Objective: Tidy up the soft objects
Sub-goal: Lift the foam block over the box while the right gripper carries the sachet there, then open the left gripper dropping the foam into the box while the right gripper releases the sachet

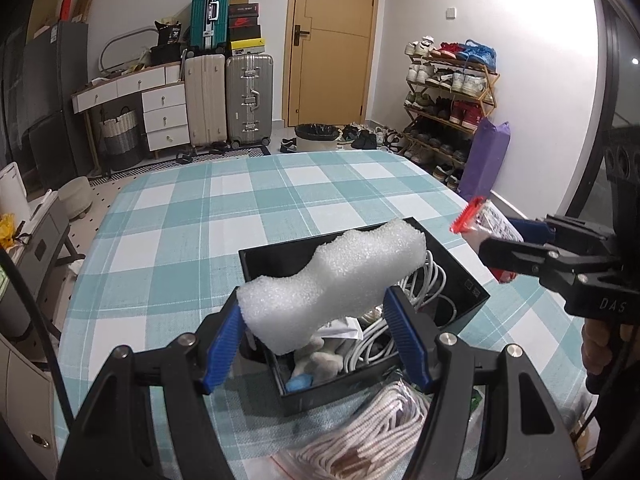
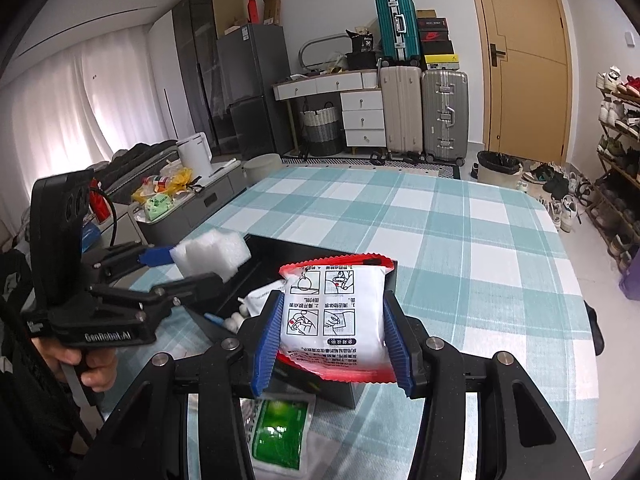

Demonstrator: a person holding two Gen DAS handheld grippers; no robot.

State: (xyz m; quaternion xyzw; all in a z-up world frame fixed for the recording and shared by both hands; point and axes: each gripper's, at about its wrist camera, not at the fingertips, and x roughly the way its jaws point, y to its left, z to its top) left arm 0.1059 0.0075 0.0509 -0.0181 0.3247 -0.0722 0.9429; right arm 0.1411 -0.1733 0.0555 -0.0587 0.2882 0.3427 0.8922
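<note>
A table covered with a teal and white checked cloth (image 1: pixel 248 208) fills the middle of both views. On it, near the front edge, stands an open black rectangular box (image 1: pixel 460 276). Inside the box lie coiled white cables (image 1: pixel 436 280), a pale soft toy (image 1: pixel 316 360) and a small blue object (image 1: pixel 300 382); their exact order I cannot tell.

The left gripper (image 1: pixel 320 344) holds a white wavy block of foam (image 1: pixel 332 280) above the box. Its blue pads (image 1: pixel 224 344) press on the lower part of the foam from both sides, so the jaws are clamped on it. The foam is lifted and tilted, clear of the box contents.

The right gripper (image 2: pixel 332 344) is closed on a white sachet with a red serrated edge and printed instruction drawings (image 2: pixel 334 308), which it holds over the near side of the box.

In front of the box lie a clear bag of white rope (image 1: pixel 360 440) and a white packet with a green window (image 2: pixel 280 432).
</note>
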